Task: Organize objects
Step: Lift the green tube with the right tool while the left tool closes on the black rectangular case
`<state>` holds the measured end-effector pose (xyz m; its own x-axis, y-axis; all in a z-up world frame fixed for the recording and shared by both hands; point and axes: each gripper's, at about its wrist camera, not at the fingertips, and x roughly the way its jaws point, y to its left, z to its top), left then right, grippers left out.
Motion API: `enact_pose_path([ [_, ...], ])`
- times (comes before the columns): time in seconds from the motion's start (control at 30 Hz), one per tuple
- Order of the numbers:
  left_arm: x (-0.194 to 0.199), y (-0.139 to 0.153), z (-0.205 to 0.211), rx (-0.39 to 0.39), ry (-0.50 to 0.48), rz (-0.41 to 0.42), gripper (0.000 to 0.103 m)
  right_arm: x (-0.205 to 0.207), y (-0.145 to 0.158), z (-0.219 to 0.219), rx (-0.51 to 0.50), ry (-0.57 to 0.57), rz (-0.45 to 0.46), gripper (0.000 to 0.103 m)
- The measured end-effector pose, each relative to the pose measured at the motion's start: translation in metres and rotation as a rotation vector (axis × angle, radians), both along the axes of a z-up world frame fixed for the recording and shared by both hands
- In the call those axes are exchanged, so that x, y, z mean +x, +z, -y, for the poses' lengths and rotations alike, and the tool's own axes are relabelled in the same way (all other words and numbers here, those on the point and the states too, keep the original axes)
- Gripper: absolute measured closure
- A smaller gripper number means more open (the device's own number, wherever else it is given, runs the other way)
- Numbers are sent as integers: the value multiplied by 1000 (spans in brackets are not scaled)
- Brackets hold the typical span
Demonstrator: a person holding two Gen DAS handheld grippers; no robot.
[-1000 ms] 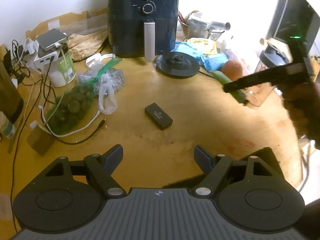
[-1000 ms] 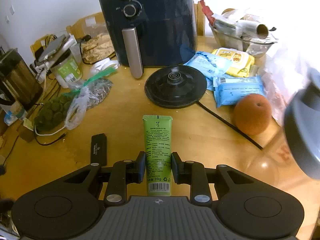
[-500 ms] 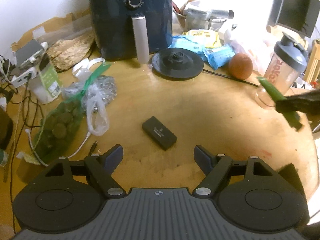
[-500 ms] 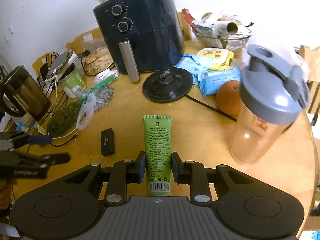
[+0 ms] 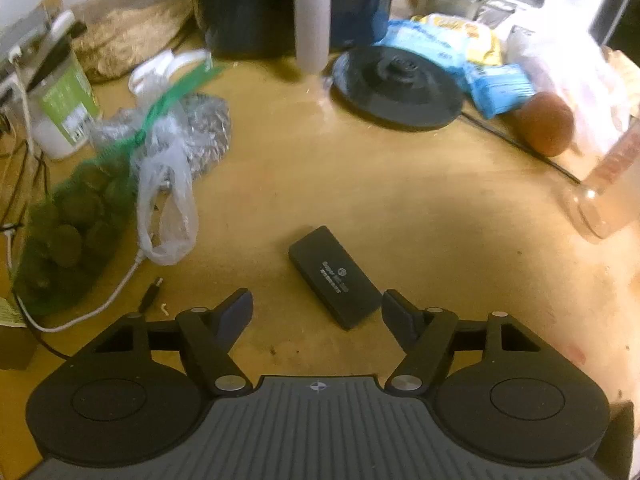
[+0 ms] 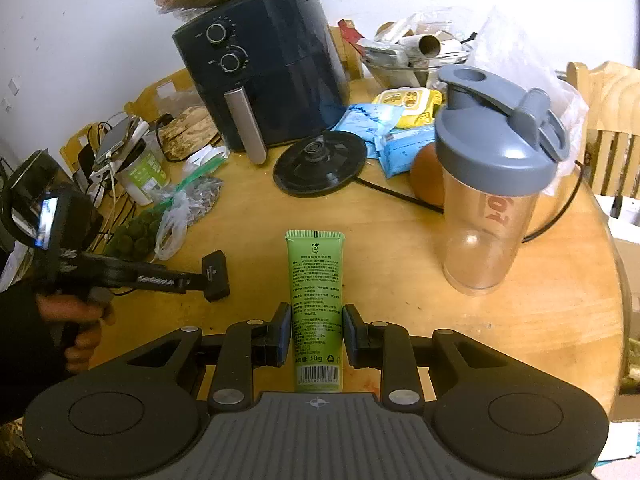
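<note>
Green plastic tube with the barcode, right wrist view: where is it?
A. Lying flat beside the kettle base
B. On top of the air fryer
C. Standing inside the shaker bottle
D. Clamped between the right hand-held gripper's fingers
D: the green plastic tube sits pinched between both pads of the right hand-held gripper, above the round wooden table.

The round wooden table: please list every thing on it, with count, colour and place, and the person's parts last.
Air fryer: one, dark blue, table's far side.
Round kettle base: one, black, before the fryer.
Shaker bottle: one, clear with grey lid, right.
Snack packets: three, two blue, one yellow, behind the bottle.
Round fruit: one, orange-brown, beside the packets.
Small flat box: one, black, table's middle.
Net bag: one, green, left.
Tube: one, green, in right gripper.
Left gripper: open, jaws just closing, over the box.
</note>
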<state>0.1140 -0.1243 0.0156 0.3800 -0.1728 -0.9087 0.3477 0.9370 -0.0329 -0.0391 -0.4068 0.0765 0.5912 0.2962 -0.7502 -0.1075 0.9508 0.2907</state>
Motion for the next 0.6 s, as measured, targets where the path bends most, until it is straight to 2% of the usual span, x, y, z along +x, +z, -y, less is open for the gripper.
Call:
enact_pose_path([
  [0.27, 16, -16, 7, -8, 28, -34, 36, -8, -1, 10, 18, -40, -2, 74],
  [0.33, 18, -19, 9, -15, 23, -35, 44, -10, -1, 11, 21, -49, -2, 74],
  [0.37, 19, -21, 11, -9, 20, -42, 56, -11, -1, 12, 21, -52, -1, 74],
  [0.4, 18, -22, 13, 12, 20, -34, 64, -12, -1, 13, 21, -55, 0, 74],
  [0.47, 14, -22, 16, 59, 13, -7, 71, -14, 0, 14, 21, -59, 3, 74],
  [0.6, 12, -22, 13, 56, 0, -7, 72, -17, 0, 17, 20, -71, 2, 73],
])
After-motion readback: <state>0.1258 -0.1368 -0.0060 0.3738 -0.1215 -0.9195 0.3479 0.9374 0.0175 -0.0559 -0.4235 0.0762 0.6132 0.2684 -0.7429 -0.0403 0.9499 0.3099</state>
